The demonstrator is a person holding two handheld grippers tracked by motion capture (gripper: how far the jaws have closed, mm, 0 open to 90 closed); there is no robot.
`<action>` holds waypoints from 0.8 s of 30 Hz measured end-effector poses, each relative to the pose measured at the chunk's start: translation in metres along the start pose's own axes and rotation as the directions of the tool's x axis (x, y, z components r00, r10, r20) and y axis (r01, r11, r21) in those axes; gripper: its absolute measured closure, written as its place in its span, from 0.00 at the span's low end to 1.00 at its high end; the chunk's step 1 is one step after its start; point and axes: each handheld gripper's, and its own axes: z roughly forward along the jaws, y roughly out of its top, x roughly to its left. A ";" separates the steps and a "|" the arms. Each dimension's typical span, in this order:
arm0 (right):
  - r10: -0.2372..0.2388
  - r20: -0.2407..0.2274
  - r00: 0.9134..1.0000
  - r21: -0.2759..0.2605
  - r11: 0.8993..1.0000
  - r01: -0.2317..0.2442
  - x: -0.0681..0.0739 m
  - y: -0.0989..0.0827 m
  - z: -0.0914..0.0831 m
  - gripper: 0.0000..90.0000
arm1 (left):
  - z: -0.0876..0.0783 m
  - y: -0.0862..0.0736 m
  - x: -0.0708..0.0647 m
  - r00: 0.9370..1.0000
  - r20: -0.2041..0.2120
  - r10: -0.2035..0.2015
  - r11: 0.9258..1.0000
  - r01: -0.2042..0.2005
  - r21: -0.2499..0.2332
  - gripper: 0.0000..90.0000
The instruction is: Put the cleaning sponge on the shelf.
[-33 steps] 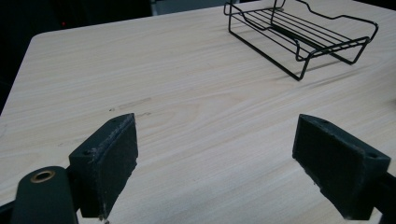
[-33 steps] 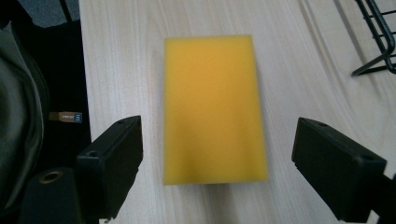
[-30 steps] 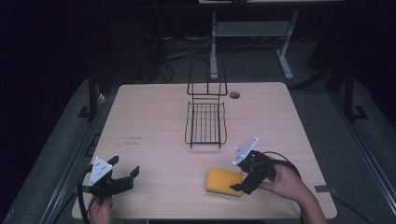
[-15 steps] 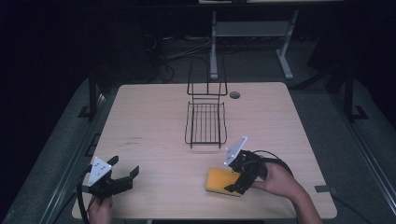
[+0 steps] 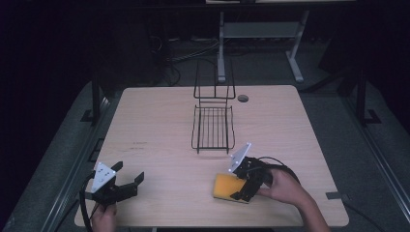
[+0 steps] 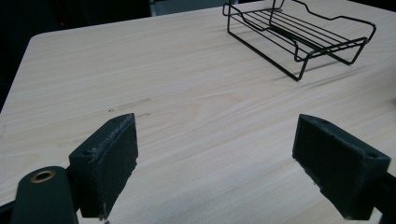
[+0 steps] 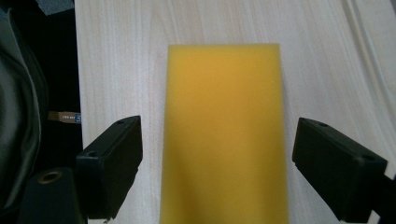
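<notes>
A yellow sponge point(image 5: 226, 186) point(image 7: 224, 135) lies flat on the wooden table point(image 5: 164, 130) near its front edge. My right gripper point(image 5: 238, 184) point(image 7: 217, 165) is open, tilted down over the sponge's right end, with one jaw on each side of it and a gap on both sides. My left gripper point(image 5: 129, 177) point(image 6: 215, 168) is open above bare tabletop at the front left corner, nothing between its jaws. A black wire rack point(image 5: 213, 126) point(image 6: 299, 35) stands in the middle of the table, well beyond both grippers.
A round cable hole point(image 5: 243, 98) sits in the table behind the rack. The right gripper's cable point(image 5: 280, 166) loops behind the hand. A desk frame point(image 5: 256, 34) stands on the dark floor beyond the far edge. The table's front edge point(image 7: 77, 93) is just beside the sponge.
My right gripper has moved left and tipped down over the sponge, so its jaws now straddle it. The left gripper has stayed still.
</notes>
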 end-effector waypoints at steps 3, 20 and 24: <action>-0.001 -0.003 1.000 -0.001 1.000 0.001 -0.001 0.000 0.003 0.17 | 0.000 0.000 0.000 1.000 0.002 -0.001 1.000 0.001 0.002 0.15; 0.006 0.000 1.000 0.035 0.999 -0.006 -0.003 0.000 0.014 0.17 | 0.000 0.000 0.000 1.000 0.005 -0.001 1.000 0.001 0.000 0.15; 0.003 0.001 1.000 0.035 0.999 -0.003 -0.003 0.001 0.016 0.17 | 0.000 0.000 0.000 1.000 0.007 -0.001 1.000 0.001 -0.001 0.15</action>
